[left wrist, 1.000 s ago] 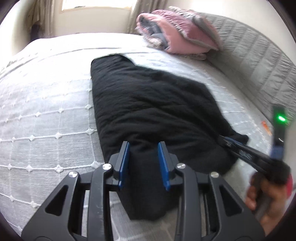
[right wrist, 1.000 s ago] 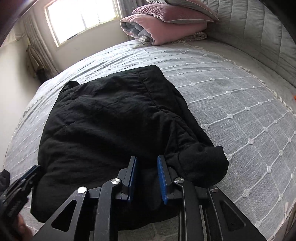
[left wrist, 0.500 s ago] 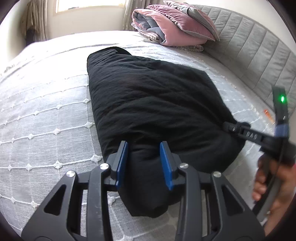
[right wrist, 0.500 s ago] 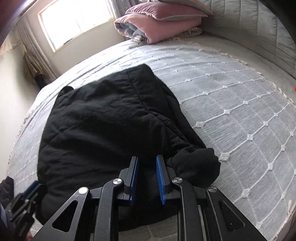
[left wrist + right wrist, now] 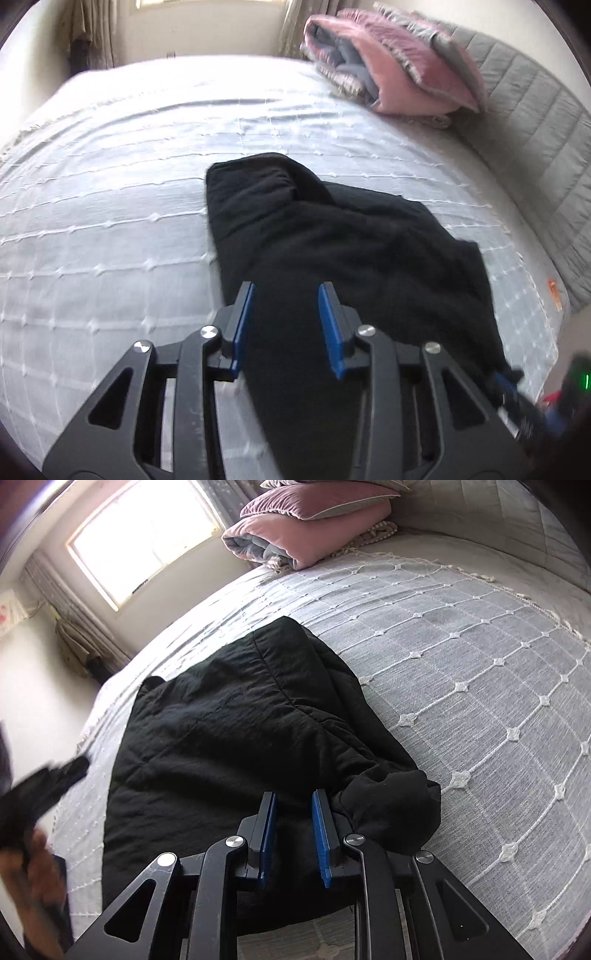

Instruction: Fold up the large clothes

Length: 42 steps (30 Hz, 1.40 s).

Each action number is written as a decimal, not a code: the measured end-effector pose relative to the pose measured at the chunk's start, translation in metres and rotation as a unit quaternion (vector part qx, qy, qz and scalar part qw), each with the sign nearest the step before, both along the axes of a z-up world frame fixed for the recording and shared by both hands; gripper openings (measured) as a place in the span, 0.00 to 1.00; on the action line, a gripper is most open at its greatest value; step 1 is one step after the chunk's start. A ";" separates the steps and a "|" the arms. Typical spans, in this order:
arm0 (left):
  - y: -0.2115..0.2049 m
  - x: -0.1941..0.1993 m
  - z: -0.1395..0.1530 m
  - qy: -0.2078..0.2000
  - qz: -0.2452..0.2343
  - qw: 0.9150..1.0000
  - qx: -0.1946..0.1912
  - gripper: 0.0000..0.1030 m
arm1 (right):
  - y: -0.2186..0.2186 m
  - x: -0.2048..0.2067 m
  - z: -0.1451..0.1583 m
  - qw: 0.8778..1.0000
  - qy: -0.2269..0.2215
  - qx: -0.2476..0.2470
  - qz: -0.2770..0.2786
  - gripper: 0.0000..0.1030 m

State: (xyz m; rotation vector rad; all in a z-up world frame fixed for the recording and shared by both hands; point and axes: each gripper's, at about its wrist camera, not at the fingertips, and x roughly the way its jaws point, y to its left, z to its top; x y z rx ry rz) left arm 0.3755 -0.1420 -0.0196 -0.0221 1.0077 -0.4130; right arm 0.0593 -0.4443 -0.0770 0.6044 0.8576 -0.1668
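A black padded garment [image 5: 351, 240] [image 5: 229, 738] lies folded flat on the bedspread [image 5: 110, 221]. My left gripper [image 5: 286, 295] hangs over its left edge, jaws partly apart. The cloth under them is smeared by motion and lies flat, not pinched. In the right wrist view the left gripper [image 5: 55, 779] is a blurred shape just off that edge, with a strip of bedspread between. My right gripper [image 5: 293, 801] is at the near edge, jaws narrow with black cloth between them and a bunched lump [image 5: 391, 808] beside the right pad. The left wrist view shows the right gripper [image 5: 513, 387] at the garment's pointed corner.
Pink and grey folded bedding [image 5: 399, 70] [image 5: 306, 528] lies at the far end by a grey padded headboard [image 5: 535, 147]. A small orange object [image 5: 554, 291] sits near the bed's right edge. A hand [image 5: 33, 867] holds the left gripper. A bright window [image 5: 147, 535] is beyond the bed.
My left gripper has swept along the garment's left edge, away from the near-left corner that lay under its jaws. The right gripper has stayed at the near edge.
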 end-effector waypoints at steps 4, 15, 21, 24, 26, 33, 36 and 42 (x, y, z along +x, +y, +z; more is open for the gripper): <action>-0.014 0.057 -0.036 0.047 0.034 0.998 0.017 0.36 | 0.001 0.001 0.000 1.000 0.004 -0.001 0.001 0.19; -0.020 0.079 -0.031 0.042 0.052 0.997 0.044 0.34 | 0.000 0.005 0.000 1.000 0.007 -0.005 0.018 0.19; -0.033 0.108 -0.069 0.069 0.070 0.990 0.099 0.34 | -0.001 0.004 0.000 1.000 0.006 -0.001 0.017 0.19; -0.036 0.103 -0.082 0.052 0.080 0.991 0.098 0.33 | -0.001 0.005 0.000 1.000 0.004 -0.002 0.021 0.19; -0.034 0.103 -0.078 0.054 0.079 0.991 0.098 0.33 | 0.000 0.005 0.000 1.000 0.006 -0.005 0.023 0.19; -0.019 0.045 -0.018 0.042 0.046 0.997 0.044 0.33 | -0.002 0.006 -0.003 1.000 0.003 0.004 0.025 0.19; -0.011 -0.035 0.007 0.018 -0.020 1.000 0.015 0.33 | -0.004 0.005 -0.003 1.000 -0.001 0.010 0.026 0.19; 0.000 -0.147 0.007 0.029 -0.086 0.996 -0.006 0.33 | -0.004 0.004 -0.004 1.000 -0.004 0.011 0.026 0.19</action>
